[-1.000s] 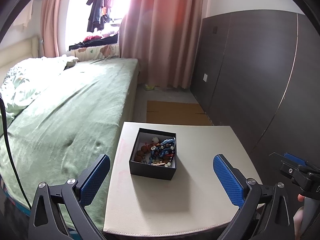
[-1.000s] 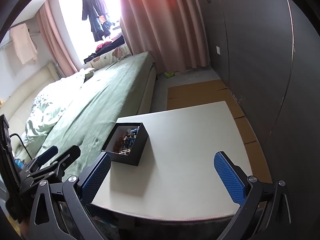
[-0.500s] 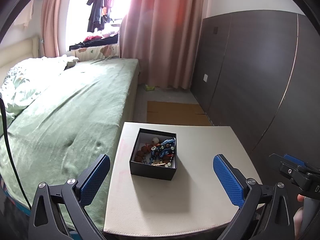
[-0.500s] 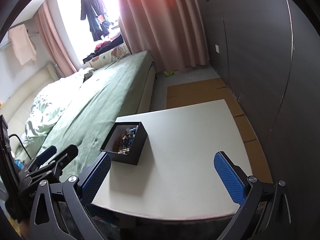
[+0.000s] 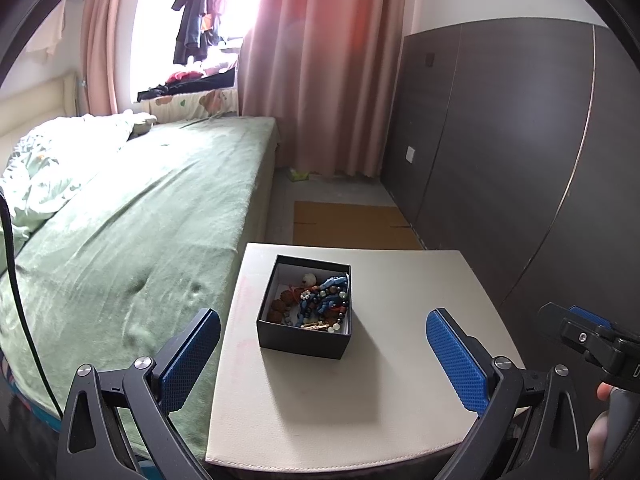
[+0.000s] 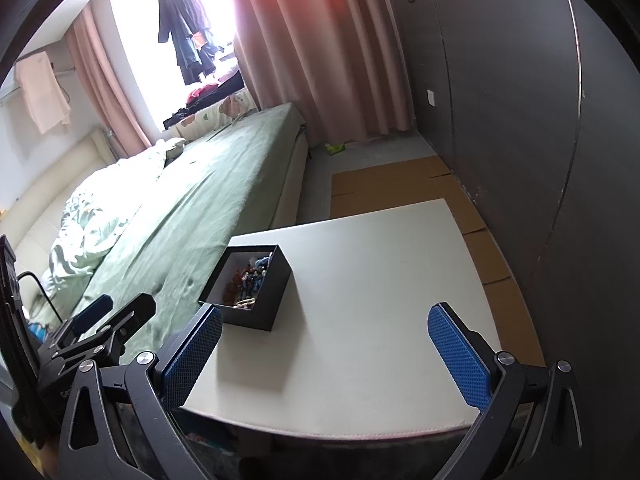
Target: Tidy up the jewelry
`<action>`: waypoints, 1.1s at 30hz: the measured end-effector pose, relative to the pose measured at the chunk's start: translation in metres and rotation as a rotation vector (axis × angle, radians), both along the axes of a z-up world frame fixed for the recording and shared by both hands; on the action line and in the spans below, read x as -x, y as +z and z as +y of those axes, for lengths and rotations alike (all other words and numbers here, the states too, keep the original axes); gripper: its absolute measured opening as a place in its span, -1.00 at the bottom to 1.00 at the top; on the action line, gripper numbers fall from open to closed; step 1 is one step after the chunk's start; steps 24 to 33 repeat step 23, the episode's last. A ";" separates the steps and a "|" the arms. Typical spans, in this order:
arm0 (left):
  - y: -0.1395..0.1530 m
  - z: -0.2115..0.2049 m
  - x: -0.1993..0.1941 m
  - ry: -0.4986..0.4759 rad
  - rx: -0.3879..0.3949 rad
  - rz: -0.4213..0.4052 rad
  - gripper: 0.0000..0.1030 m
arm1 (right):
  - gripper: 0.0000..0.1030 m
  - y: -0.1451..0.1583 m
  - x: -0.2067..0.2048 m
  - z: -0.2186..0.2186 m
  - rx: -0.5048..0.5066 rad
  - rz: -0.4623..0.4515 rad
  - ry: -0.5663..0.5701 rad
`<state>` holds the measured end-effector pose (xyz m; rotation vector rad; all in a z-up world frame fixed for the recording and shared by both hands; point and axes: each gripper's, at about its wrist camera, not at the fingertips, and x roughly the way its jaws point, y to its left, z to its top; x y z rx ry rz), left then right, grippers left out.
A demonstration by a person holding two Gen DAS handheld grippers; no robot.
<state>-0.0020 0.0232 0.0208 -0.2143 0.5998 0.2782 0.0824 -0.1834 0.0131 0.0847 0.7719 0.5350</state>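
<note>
Left hand-held gripper [image 5: 323, 354], right hand-held gripper [image 6: 325, 350]: both released, empty, near black jewelry box [image 5: 305, 327] on table [image 5: 360, 412].

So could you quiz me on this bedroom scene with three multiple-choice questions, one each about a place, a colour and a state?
1. Where is the black box?
A. on the bed
B. on the pale table, toward its bed side
C. on the floor

2. What colour are the pads on the fingers?
A. red
B. yellow
C. blue

3. How are the left gripper and right gripper?
A. both open, holding nothing
B. both shut on jewelry
C. one holds the box

Answers: B, since the box rests on the tabletop next to the green bed; C, the textured pads are blue; A, wide gaps, and the jewelry lies in the box.
</note>
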 end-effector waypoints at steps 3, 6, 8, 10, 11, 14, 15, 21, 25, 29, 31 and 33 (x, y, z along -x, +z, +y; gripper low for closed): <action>-0.001 0.000 0.001 -0.004 0.004 -0.002 0.99 | 1.00 0.000 0.000 0.000 0.000 -0.001 0.000; -0.001 -0.002 0.001 -0.011 0.005 -0.003 0.99 | 1.00 -0.001 -0.001 -0.001 0.002 0.004 -0.004; -0.002 -0.003 0.002 -0.010 -0.002 0.000 0.99 | 1.00 -0.002 -0.002 -0.001 0.003 0.009 -0.008; -0.001 -0.004 0.002 -0.009 -0.003 -0.001 0.99 | 1.00 -0.003 -0.003 -0.003 0.002 0.012 -0.013; -0.002 -0.004 0.003 -0.009 -0.003 -0.001 0.99 | 1.00 -0.002 -0.003 -0.003 0.003 0.014 -0.015; -0.002 -0.005 0.002 -0.007 -0.004 0.001 0.99 | 1.00 -0.002 -0.003 -0.004 0.006 0.017 -0.018; -0.002 -0.005 0.002 -0.007 -0.004 0.003 0.99 | 1.00 -0.002 -0.002 -0.004 0.008 0.017 -0.018; -0.003 -0.007 0.003 -0.009 -0.010 0.008 0.99 | 1.00 -0.002 0.000 -0.007 0.013 0.018 -0.022; -0.003 -0.008 0.003 -0.007 -0.013 0.008 0.99 | 1.00 -0.002 -0.001 -0.007 0.013 0.017 -0.022; -0.003 -0.008 0.003 -0.007 -0.013 0.008 0.99 | 1.00 -0.002 -0.001 -0.007 0.013 0.017 -0.022; -0.003 -0.008 0.003 -0.007 -0.013 0.008 0.99 | 1.00 -0.002 -0.001 -0.007 0.013 0.017 -0.022; -0.003 -0.008 0.003 -0.007 -0.013 0.008 0.99 | 1.00 -0.002 -0.001 -0.007 0.013 0.017 -0.022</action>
